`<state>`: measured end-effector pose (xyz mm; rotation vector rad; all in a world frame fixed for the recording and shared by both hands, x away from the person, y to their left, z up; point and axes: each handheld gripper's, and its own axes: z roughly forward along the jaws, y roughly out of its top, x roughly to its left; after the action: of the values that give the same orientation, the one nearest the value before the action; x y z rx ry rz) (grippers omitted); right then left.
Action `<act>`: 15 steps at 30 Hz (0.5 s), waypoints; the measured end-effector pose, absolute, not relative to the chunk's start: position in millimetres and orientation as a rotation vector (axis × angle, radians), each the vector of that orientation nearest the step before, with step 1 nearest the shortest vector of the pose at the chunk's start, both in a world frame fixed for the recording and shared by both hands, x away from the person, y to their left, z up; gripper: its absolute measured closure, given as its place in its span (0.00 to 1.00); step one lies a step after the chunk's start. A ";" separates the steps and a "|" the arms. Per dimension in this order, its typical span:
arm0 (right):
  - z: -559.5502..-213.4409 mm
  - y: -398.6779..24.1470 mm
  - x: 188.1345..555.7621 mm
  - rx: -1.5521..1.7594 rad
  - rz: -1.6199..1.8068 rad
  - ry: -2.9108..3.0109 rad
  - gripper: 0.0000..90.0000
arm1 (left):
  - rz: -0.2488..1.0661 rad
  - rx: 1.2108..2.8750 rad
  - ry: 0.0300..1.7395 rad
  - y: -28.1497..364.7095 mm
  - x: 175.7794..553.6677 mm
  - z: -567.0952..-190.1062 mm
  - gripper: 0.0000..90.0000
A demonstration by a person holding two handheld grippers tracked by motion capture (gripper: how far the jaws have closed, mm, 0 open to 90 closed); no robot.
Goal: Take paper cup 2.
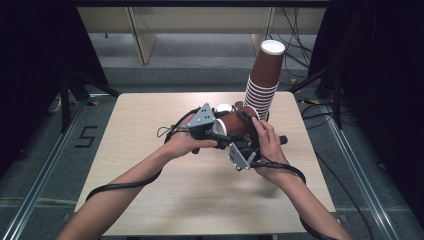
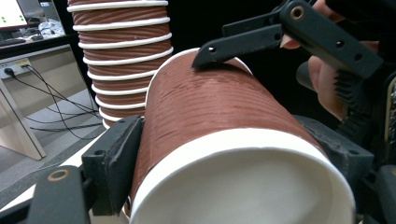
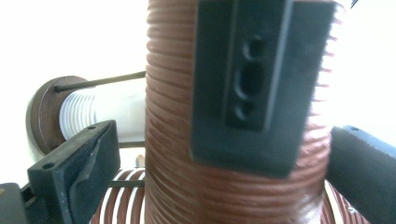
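A brown ribbed paper cup (image 1: 235, 122) with a white rim lies on its side above the table, held between both hands. My left gripper (image 1: 220, 131) is shut on the cup (image 2: 219, 107) just behind its rim, a jaw pressing on each flank. My right gripper (image 1: 248, 131) stands open around the cup's base end. In the right gripper view the cup (image 3: 168, 140) runs up the middle, and the left jaw of the right gripper (image 3: 224, 158) stands clear of it. One of the right gripper's fingers (image 2: 252, 39) reaches over the cup's far end.
A tall leaning stack of the same brown cups (image 1: 262, 85) stands at the back right of the wooden table (image 1: 150, 165), close behind the held cup; the same stack (image 2: 121, 60) rises at the upper left in the left gripper view. A small white-topped object (image 1: 223, 107) sits beside it.
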<state>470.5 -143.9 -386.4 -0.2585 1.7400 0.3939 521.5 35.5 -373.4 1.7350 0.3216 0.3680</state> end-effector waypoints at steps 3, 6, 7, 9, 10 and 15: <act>-387.1 -144.3 469.6 -0.236 0.405 1.744 0.01 | 0.374 1.731 0.328 36.8 522.2 -373.5 0.22; -385.9 -144.0 469.5 -0.246 0.409 1.730 0.01 | 0.374 1.734 0.327 37.6 522.8 -374.1 0.22; -384.9 -144.2 469.0 -0.254 0.401 1.725 0.01 | 0.373 1.733 0.327 38.1 523.1 -374.2 0.22; -384.8 -144.4 467.4 -0.241 0.405 1.726 0.01 | 0.369 1.726 0.332 39.5 523.3 -374.4 0.22; -384.8 -145.0 467.1 -0.244 0.403 1.730 0.01 | 0.371 1.724 0.334 40.2 523.4 -374.6 0.22; -384.5 -147.0 464.6 -0.241 0.417 1.718 0.01 | 0.378 1.726 0.347 43.7 525.5 -377.2 0.22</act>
<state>464.6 -147.0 -384.5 -0.2411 1.7183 0.4168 525.5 43.7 -377.2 1.7264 0.3465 0.3778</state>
